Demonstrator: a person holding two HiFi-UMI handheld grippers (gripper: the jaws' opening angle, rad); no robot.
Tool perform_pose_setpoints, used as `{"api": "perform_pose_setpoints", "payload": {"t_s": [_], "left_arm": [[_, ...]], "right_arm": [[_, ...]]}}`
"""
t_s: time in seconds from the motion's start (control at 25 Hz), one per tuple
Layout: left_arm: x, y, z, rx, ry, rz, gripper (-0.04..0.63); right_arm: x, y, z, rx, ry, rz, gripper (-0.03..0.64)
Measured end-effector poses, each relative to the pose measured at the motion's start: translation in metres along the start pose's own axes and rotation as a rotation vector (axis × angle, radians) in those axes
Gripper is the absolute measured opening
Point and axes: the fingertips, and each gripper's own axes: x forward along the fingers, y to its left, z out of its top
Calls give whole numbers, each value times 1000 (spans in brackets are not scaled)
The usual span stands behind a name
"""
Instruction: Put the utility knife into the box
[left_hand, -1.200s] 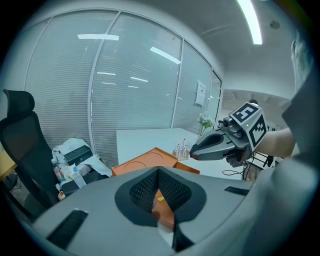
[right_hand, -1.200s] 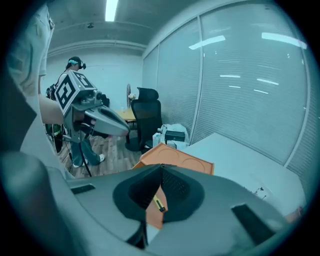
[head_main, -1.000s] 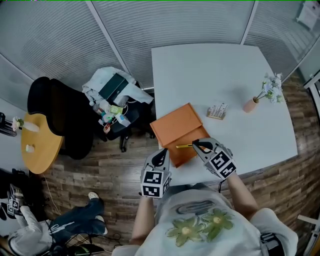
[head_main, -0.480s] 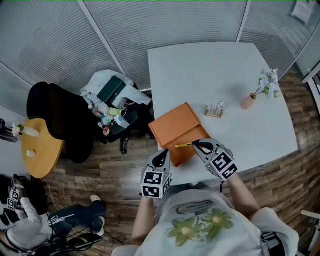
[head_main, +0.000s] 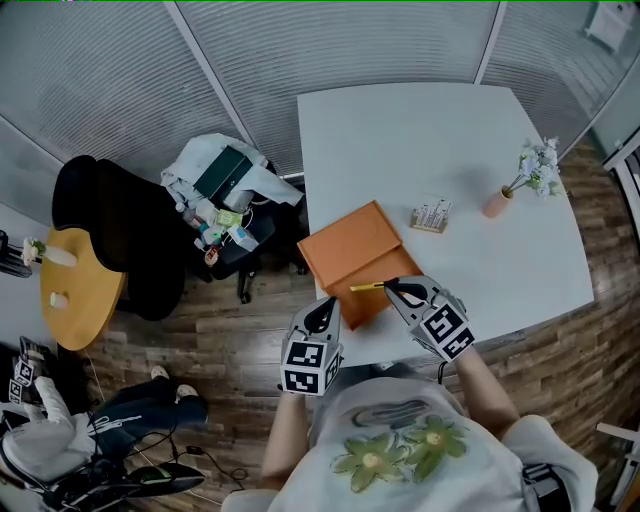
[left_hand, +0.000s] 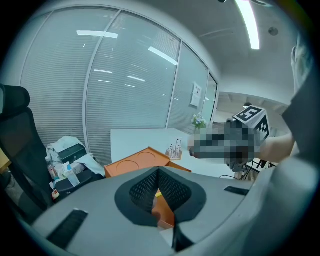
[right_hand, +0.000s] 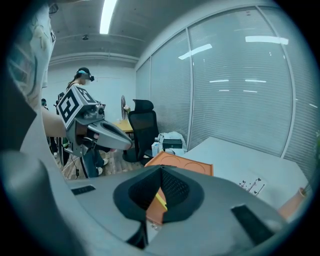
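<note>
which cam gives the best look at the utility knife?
Head view: the yellow utility knife shows lengthwise, sticking out of the right gripper over the orange box. Both gripper views show only a yellow sliver.

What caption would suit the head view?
From above: right tool holds a yellow utility knife at the orange box on a white table.

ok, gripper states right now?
Left gripper: shut, beside the orange box; nothing clearly held.
Right gripper: shut on the yellow utility knife.
</note>
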Motion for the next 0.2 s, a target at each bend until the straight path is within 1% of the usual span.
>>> {"api": "perform_pose_setpoints", "payload": {"t_s": [0.2], "left_arm": [[-5, -7, -7, -9, -4, 9, 0]], "right_arm": [[-5, 5, -3, -14, -4, 2, 3]]}}
